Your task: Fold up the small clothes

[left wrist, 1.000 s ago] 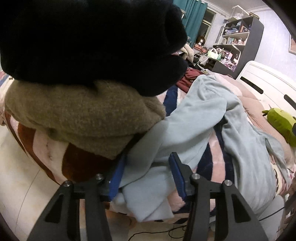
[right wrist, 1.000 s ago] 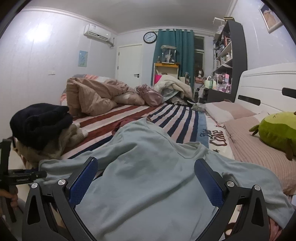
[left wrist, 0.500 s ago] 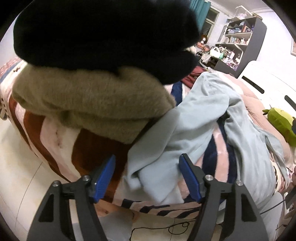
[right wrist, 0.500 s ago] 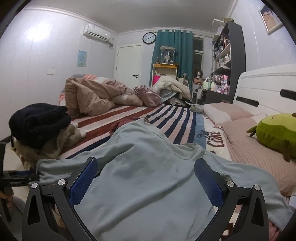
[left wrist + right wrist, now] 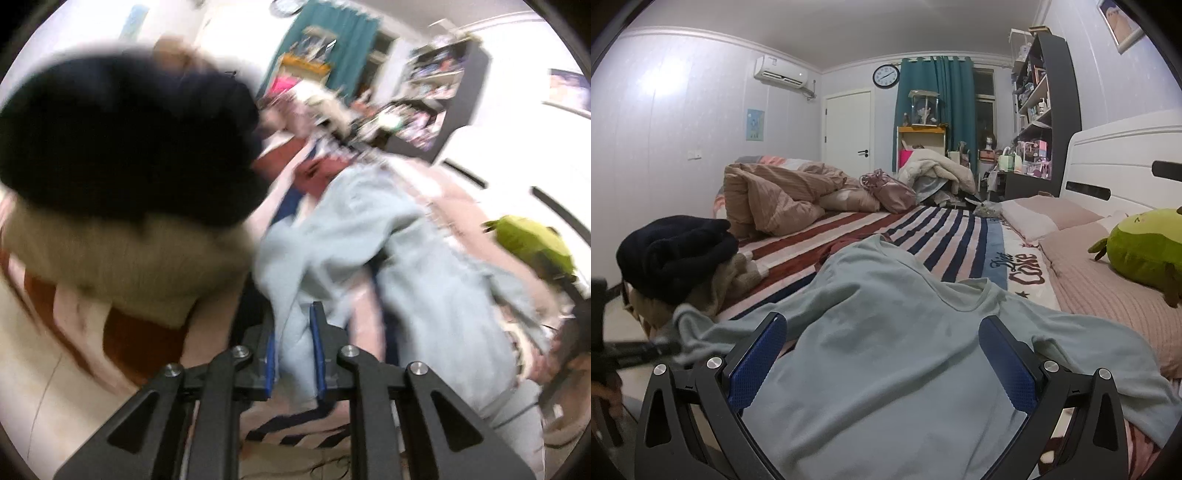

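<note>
Item: pale blue top (image 5: 886,350) on striped bed (image 5: 923,236).
My left gripper (image 5: 293,343) had just closed, pinching its sleeve; my right gripper (image 5: 882,354) stood spread above it.

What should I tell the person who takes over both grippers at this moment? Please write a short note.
Left gripper: its jaws have just been closing and now pinch the sleeve end of the light blue top, near the bed's edge.
Right gripper: open, holding nothing, its fingers either side of the top's body.
Things: the top lies spread on the striped blanket, neckline toward the pillows. A black garment sits on a beige knit, stacked at the left.
Done: sleeve grasped.
Left: the top shows no fold yet. Probably bring the sleeve across the body, then fold the rest and stack it.
</note>
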### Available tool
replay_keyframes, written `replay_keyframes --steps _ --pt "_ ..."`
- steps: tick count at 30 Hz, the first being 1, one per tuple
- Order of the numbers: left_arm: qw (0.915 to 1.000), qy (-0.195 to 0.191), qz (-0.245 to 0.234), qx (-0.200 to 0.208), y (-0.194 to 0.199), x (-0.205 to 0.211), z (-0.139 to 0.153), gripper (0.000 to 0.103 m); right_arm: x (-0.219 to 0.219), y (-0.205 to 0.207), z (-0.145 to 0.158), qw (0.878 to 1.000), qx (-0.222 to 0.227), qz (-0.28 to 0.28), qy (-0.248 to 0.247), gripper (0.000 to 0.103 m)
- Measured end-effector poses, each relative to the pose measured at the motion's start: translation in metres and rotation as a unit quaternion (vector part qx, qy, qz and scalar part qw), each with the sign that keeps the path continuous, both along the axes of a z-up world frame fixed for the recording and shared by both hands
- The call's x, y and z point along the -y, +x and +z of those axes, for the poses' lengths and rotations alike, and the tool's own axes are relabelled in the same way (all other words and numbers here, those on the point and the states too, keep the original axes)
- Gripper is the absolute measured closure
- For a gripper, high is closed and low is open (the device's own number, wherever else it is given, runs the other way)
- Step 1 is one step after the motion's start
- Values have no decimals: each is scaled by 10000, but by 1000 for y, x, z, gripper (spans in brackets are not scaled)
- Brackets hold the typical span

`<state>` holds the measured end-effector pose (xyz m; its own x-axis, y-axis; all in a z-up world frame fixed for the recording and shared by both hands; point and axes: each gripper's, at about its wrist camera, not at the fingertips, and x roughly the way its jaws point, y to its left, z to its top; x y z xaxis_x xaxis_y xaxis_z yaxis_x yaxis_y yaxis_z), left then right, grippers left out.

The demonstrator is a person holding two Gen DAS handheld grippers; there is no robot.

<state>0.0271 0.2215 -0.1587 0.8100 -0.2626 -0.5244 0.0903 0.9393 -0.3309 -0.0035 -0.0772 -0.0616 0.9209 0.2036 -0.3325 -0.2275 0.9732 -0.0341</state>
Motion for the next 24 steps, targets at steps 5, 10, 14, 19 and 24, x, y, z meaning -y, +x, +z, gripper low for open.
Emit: replay_keyframes --steps 5,10,14,19,24 --pt "9966 156 -210 778 -13 25 60 90 20 -4 -2 9998 39 8 193 0" --pt "9914 296 -574 1141 -1 71 98 90 51 -12 -7 9987 98 39 496 0" --pt "9877 399 -957 1167 12 112 115 90 85 -24 -12 9978 191 -30 639 0" --pt "9803 433 -1750 805 42 208 102 90 137 -37 -19 9969 168 -137 762 0" --pt "9672 321 -2520 81 64 289 55 89 194 -50 -33 9952 -3 -228 952 0"
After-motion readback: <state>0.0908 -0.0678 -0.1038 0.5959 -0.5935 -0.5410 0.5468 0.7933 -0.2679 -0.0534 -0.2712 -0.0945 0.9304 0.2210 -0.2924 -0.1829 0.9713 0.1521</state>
